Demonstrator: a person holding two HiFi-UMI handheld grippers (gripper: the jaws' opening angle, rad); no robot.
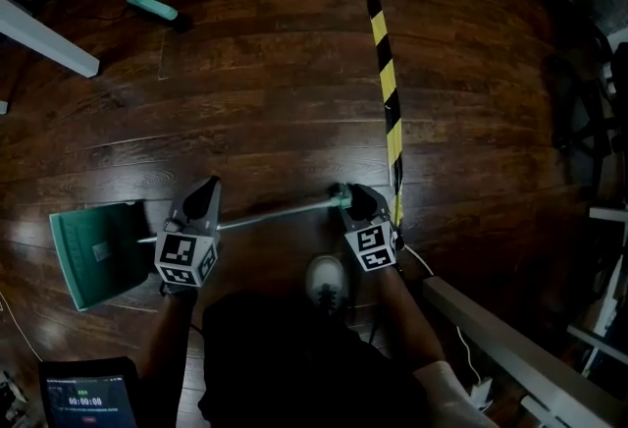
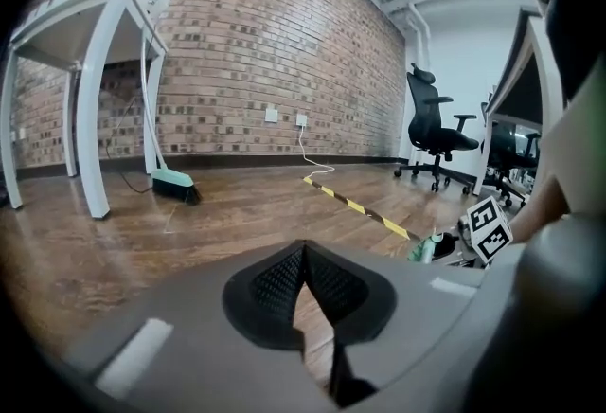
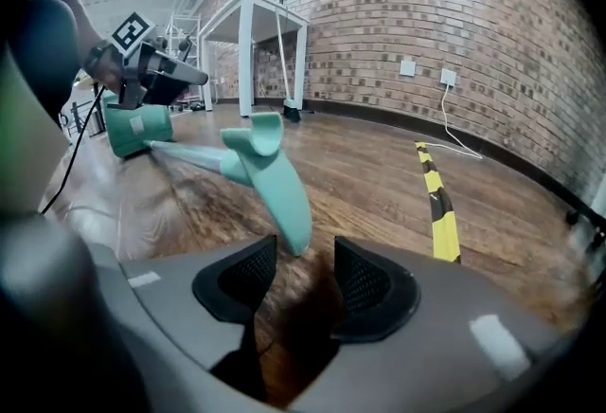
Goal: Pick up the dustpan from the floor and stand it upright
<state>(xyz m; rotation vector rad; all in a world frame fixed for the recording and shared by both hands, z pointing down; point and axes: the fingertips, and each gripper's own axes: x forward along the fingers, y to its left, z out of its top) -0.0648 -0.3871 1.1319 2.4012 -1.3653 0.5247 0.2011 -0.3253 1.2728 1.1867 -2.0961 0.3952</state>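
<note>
A teal dustpan [image 1: 98, 254] lies flat on the wooden floor at the left. Its long pole [image 1: 275, 214] runs right to a teal grip [image 1: 340, 194]. My left gripper [image 1: 206, 188] hovers over the pole close to the pan; in the left gripper view its jaws [image 2: 303, 255] are shut, tips touching, with nothing between them. My right gripper [image 1: 358, 195] is at the grip end. In the right gripper view it [image 3: 305, 269] is open, and the teal grip [image 3: 279, 179] hangs just ahead, its tip at the gap, untouched by the pads. The pan [image 3: 137, 129] shows far left there.
A teal broom [image 1: 152, 9] lies at the back left beside white table legs [image 1: 44, 38]. Yellow-black tape [image 1: 386, 73] runs up the floor on the right. A person's shoe [image 1: 327, 279] stands below the pole. A pale beam [image 1: 510, 338] sits lower right, an office chair [image 2: 431, 132] farther off.
</note>
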